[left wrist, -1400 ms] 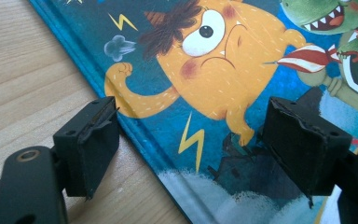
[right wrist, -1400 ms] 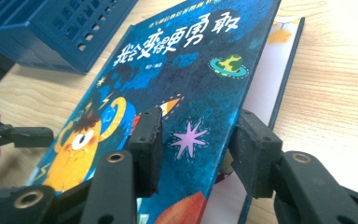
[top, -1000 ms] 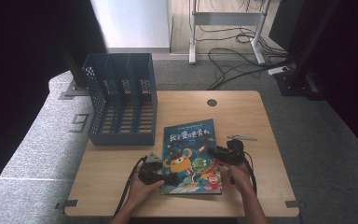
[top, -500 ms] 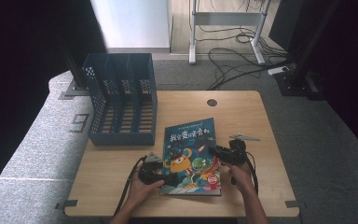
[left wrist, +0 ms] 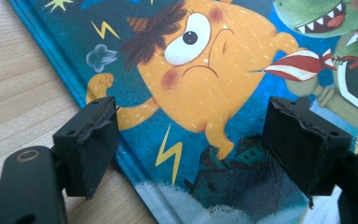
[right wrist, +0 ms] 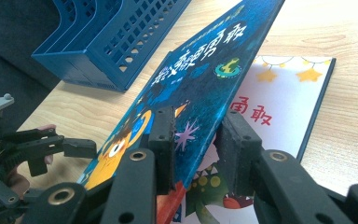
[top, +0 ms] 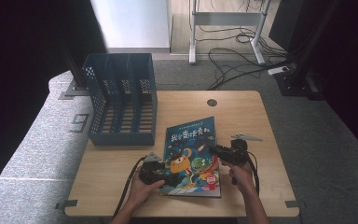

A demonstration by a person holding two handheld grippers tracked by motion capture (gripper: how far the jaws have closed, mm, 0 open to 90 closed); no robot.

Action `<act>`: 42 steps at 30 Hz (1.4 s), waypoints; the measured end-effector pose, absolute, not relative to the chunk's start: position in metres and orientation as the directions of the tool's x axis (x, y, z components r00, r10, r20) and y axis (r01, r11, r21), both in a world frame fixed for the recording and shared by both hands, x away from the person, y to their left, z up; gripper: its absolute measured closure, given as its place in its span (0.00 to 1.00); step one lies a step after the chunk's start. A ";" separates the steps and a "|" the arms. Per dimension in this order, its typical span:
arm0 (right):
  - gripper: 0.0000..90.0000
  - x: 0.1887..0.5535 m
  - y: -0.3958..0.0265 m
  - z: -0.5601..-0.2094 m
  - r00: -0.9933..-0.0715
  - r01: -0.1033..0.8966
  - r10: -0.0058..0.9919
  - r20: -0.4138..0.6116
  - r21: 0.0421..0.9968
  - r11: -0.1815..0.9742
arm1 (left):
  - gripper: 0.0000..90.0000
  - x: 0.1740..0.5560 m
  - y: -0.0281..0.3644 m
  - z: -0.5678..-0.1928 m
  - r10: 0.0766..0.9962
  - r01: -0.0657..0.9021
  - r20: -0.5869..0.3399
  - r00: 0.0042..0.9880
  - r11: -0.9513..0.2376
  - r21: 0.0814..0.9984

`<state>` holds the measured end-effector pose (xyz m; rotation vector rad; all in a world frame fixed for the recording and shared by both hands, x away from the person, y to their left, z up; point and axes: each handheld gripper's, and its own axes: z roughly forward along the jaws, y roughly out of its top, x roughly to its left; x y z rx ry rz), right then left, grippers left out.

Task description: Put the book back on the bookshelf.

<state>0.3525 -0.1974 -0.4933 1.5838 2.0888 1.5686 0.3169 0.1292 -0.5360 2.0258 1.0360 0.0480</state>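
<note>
A blue picture book (top: pixel 191 154) with an orange monster on its cover lies near the table's front edge. My left gripper (left wrist: pixel 191 144) stands open over its spine side, one pad (left wrist: pixel 91 140) past the spine and the other (left wrist: pixel 303 140) over the cover. Seen from above, that left gripper (top: pixel 165 179) is at the book's lower left. My right gripper (right wrist: pixel 193 144) straddles the free edge of the front cover (right wrist: pixel 214 70), which is raised off the white first page (right wrist: pixel 284 93). Its jaws have just been closing with the cover between them, still slack.
A blue slotted file rack (top: pixel 121 100) stands at the back left of the wooden table (top: pixel 242 112), close to the book's far corner. A round cable hole (top: pixel 211 102) sits near the far edge. Cables lie on the floor beyond.
The right gripper's jaws have drawn closer together around the cover's edge. The left gripper and the book's body have kept still.
</note>
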 end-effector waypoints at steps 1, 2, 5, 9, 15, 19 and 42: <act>0.75 0.352 -0.198 -0.493 -0.461 0.664 0.750 0.474 0.745 -0.064 | 0.20 0.317 0.129 -0.536 0.686 0.650 -0.310 0.658 -0.309 0.694; 0.75 0.352 -0.198 -0.493 -0.462 0.663 0.749 0.474 0.746 -0.063 | 0.19 0.317 0.130 -0.535 0.687 0.649 -0.306 0.659 -0.313 0.694; 0.75 0.352 -0.198 -0.492 -0.465 0.663 0.748 0.474 0.746 -0.061 | 0.19 0.317 0.130 -0.534 0.704 0.643 -0.275 0.655 -0.328 0.693; 0.75 0.352 -0.198 -0.492 -0.465 0.664 0.747 0.475 0.745 -0.061 | 0.19 0.318 0.133 -0.533 0.734 0.642 -0.236 0.637 -0.335 0.690; 0.75 0.352 -0.198 -0.492 -0.466 0.665 0.746 0.476 0.745 -0.060 | 0.18 0.318 0.133 -0.532 0.752 0.644 -0.214 0.624 -0.340 0.686; 0.75 0.352 -0.198 -0.492 -0.468 0.664 0.745 0.476 0.745 -0.059 | 0.18 0.320 0.137 -0.533 0.777 0.652 -0.194 0.599 -0.333 0.681; 0.75 0.350 -0.198 -0.489 -0.476 0.659 0.744 0.470 0.750 -0.053 | 0.19 0.326 0.147 -0.537 0.851 0.684 -0.122 0.510 -0.316 0.657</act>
